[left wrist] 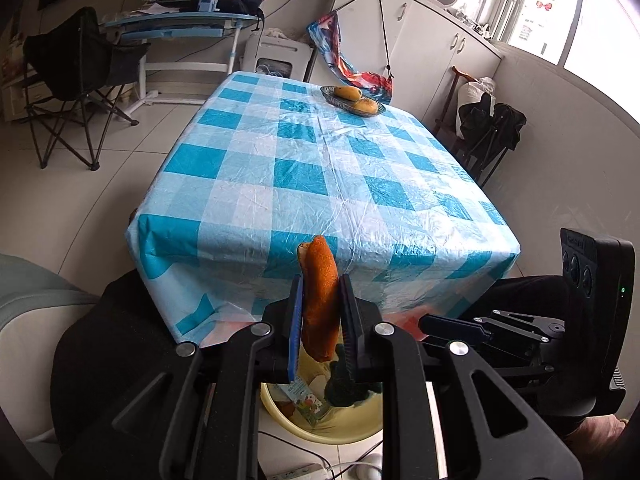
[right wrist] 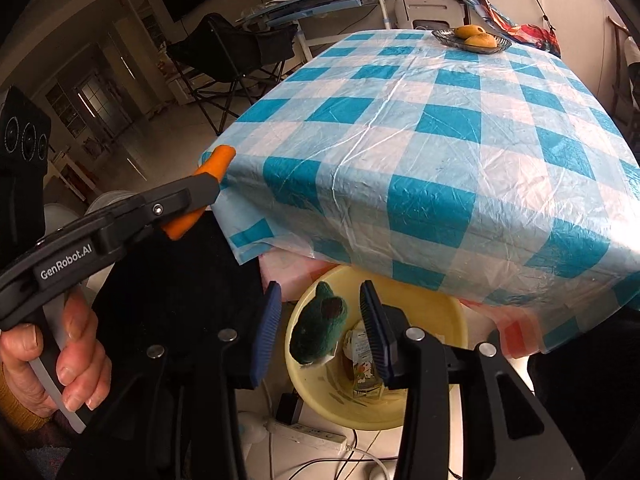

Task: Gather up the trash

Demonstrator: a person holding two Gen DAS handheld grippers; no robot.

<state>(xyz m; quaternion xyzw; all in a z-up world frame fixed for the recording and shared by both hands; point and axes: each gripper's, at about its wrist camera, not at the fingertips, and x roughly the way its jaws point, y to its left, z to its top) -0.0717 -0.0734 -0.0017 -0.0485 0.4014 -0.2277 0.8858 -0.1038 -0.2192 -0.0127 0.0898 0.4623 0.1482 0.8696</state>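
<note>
Left wrist view: the left claw (left wrist: 320, 320) is clamped on an orange peel strip (left wrist: 320, 300), rough orange outside, pale inner face at its far tip.
Peel position: upright between the pads, in front of the near edge of the checked surface (left wrist: 280, 168), above the yellow bin (left wrist: 304, 428).
Right wrist view: the right claw (right wrist: 320, 336) stands parted; a dark green felt-like lump (right wrist: 318, 328) with a brown patch sits in the gap, clear of both pads, over the bin (right wrist: 400, 404).
Bin contents: a printed carton (right wrist: 362, 368) lies inside against the wall.
Bin place: on the floor, tucked partly under the near overhang of the cloth.
Surface top: bare blue and white checks; a glass dish with yellow fruit (left wrist: 354, 100) at the far right corner.
Open room: floor to the left of the surface is free up to a folding chair (left wrist: 76, 80).
Near floor: a power strip (right wrist: 308, 434) and cables lie beside the bin.
</note>
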